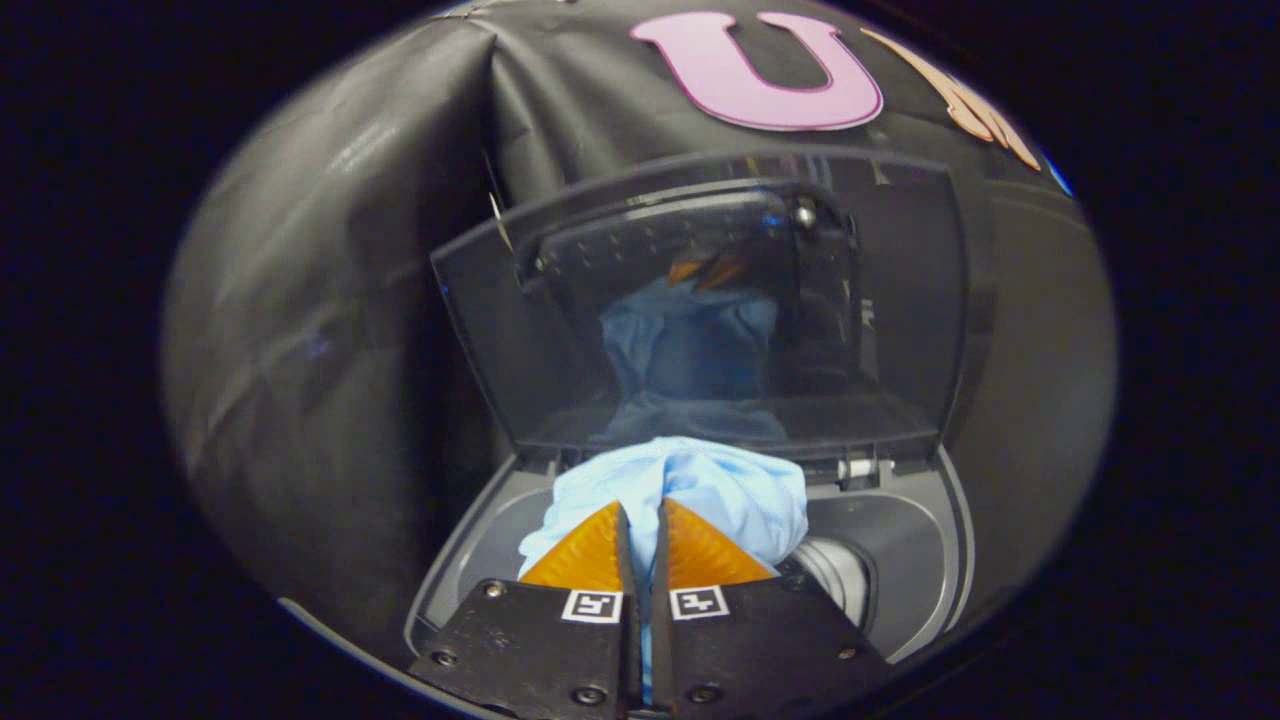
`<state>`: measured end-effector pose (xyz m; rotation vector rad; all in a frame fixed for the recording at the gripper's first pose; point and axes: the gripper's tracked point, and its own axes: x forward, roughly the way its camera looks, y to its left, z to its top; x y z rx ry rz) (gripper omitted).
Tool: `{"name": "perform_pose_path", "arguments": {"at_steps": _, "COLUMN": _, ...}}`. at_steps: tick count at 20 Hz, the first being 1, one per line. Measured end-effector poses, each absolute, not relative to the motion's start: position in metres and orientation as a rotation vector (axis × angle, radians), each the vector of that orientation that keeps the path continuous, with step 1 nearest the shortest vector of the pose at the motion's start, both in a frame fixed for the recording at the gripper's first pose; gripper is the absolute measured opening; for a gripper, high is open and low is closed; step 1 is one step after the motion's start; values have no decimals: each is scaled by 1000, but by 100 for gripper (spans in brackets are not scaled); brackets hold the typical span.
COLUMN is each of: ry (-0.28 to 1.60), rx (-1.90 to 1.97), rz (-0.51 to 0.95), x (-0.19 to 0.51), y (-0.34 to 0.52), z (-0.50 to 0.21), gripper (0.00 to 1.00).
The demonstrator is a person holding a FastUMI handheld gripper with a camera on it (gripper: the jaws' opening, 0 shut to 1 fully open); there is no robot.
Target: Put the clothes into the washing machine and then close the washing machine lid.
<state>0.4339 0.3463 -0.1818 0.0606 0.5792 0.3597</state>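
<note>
A light blue garment (725, 490) hangs bunched from my gripper (641, 520), whose two fingers are shut on a fold of it. The cloth dangles over the round opening of the grey top-loading washing machine (900, 560), just ahead of and below the fingertips. The machine's dark transparent lid (560, 330) stands raised beyond the garment, hinged at the far side, and mirrors the blue cloth and the fingers. Part of the drum's rim (840, 570) shows to the right of the cloth; the drum's inside is hidden.
Black cloth wall (330, 330) hangs close behind and to the left of the machine. The machine's grey top rim (450, 570) curves around the opening on both sides of the fingers.
</note>
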Motion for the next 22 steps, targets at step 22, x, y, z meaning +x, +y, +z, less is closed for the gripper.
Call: {"name": "perform_pose_path", "arguments": {"at_steps": 22, "ry": 925, "rx": -34, "rz": 352, "x": 402, "y": 346, "z": -243, "gripper": 23}}
